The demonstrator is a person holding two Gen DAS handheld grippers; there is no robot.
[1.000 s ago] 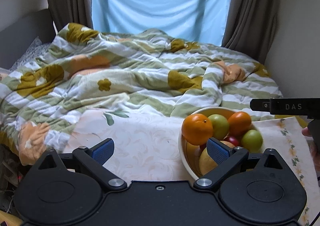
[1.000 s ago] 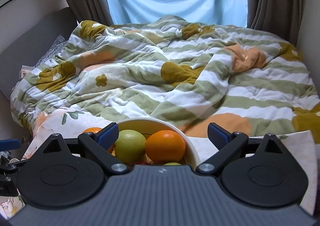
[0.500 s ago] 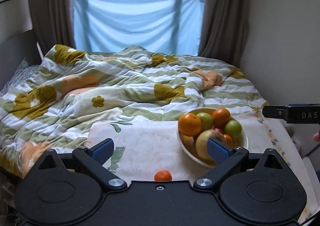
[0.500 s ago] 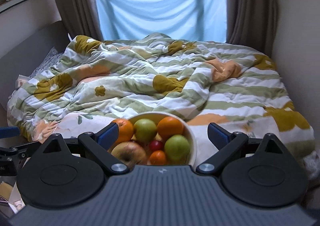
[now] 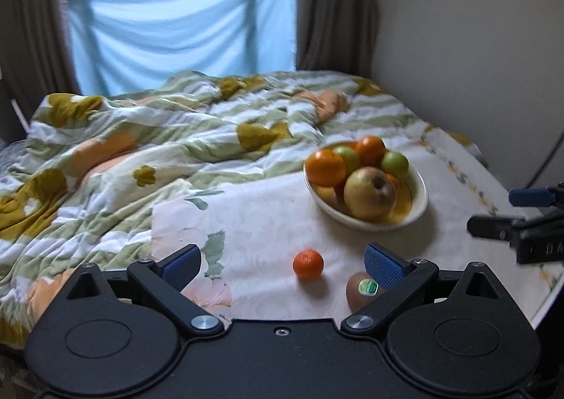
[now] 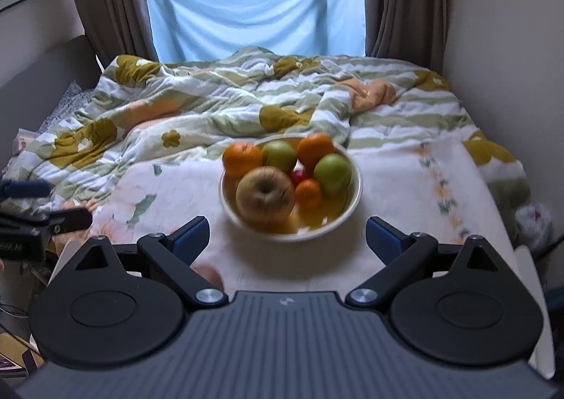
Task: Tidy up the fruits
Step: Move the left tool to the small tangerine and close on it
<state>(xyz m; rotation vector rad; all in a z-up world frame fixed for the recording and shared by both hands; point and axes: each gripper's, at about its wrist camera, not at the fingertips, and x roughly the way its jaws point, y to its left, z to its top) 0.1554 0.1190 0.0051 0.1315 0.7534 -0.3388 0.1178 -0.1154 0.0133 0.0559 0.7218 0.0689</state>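
Fruit sits mostly heaped in a cream ceramic bowl (image 6: 354,201) on a pale floral tablecloth (image 5: 253,215) spread over a table at the foot of a bed with a green-striped, yellow-flowered duvet (image 6: 218,106). The heap holds a big yellowish-brown apple (image 6: 265,195), two oranges (image 6: 242,158), green apples (image 6: 333,174), a small red fruit and a little orange one, piled high, which suggests the bowl is the collecting place.

Two pieces lie loose on the cloth nearer than the bowl: a small orange mandarin (image 5: 308,264) and, just right of it, a brown kiwi with a green sticker (image 5: 361,289), partly hidden behind the right finger of the left gripper (image 5: 287,261). These look like the ones yet to be gathered.

The left gripper hovers above the near edge of the table with its blue-padded tongs spread wide and nothing between them; the mandarin lies roughly ahead of the gap. The right gripper (image 6: 287,236) is equally wide and empty, aimed at the bowl from the near side. A blurred brownish lump low at its left finger may be the kiwi, though I cannot be sure.

Compared with half a second ago, both cameras have drawn back and risen: the bowl appears farther off, more tablecloth shows, and the kiwi has come into the left view, where only the mandarin showed at the bottom edge.
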